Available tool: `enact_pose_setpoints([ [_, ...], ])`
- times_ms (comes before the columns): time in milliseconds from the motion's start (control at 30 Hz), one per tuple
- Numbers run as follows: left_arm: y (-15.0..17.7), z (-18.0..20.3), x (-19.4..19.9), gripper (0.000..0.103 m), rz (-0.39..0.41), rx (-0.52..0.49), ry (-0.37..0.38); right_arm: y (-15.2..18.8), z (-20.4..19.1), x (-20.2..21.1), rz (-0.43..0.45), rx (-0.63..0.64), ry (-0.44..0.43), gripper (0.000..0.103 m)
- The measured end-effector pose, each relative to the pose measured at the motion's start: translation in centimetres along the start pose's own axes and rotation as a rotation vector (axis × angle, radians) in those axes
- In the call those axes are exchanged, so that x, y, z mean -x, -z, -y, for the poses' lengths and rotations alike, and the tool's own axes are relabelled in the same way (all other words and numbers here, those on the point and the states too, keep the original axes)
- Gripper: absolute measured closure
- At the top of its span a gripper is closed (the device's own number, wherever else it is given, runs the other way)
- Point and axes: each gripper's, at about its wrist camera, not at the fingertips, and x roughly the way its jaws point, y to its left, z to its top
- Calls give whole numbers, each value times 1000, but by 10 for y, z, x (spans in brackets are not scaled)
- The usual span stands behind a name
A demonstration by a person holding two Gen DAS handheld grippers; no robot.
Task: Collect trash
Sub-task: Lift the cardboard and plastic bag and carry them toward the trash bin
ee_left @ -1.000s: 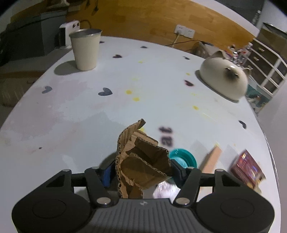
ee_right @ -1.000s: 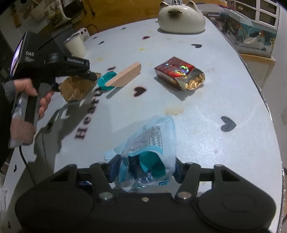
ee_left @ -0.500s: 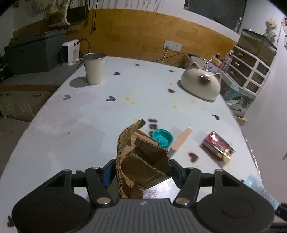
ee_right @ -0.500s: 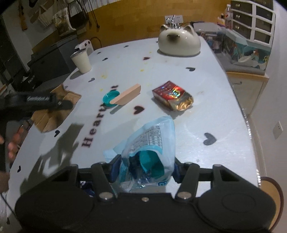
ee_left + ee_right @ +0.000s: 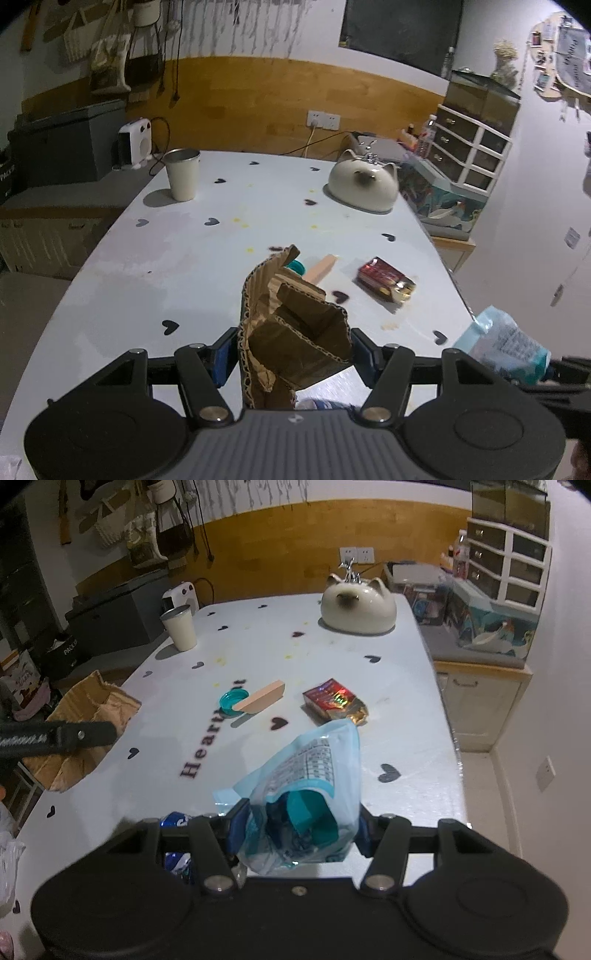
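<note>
My left gripper (image 5: 293, 354) is shut on a crumpled piece of brown cardboard (image 5: 291, 332) and holds it above the near end of the white table (image 5: 155, 280). The cardboard also shows at the left of the right wrist view (image 5: 85, 720). My right gripper (image 5: 295, 830) is shut on a light blue plastic bag (image 5: 310, 794), also seen at the right of the left wrist view (image 5: 506, 343). On the table lie a teal lid (image 5: 232, 701), a wooden block (image 5: 262, 701) and a red foil wrapper (image 5: 334, 703).
A cat-shaped ceramic bowl (image 5: 356, 607) stands at the far right of the table and a cream cup (image 5: 181, 631) at the far left. A blue packet (image 5: 177, 845) lies under my right gripper. A cabinet (image 5: 480, 686) stands right of the table.
Both grippers have lifted and pulled back from the table with their loads. The table items now look smaller and farther away.
</note>
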Motion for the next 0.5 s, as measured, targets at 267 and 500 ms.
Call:
enact_pose_setpoints([
  [267, 22, 15, 42, 39, 24, -10, 11, 11, 2, 43, 42, 32, 49, 46],
  [500, 39, 30, 67, 39, 36, -14, 8, 24, 5, 73, 52, 71, 108, 46],
])
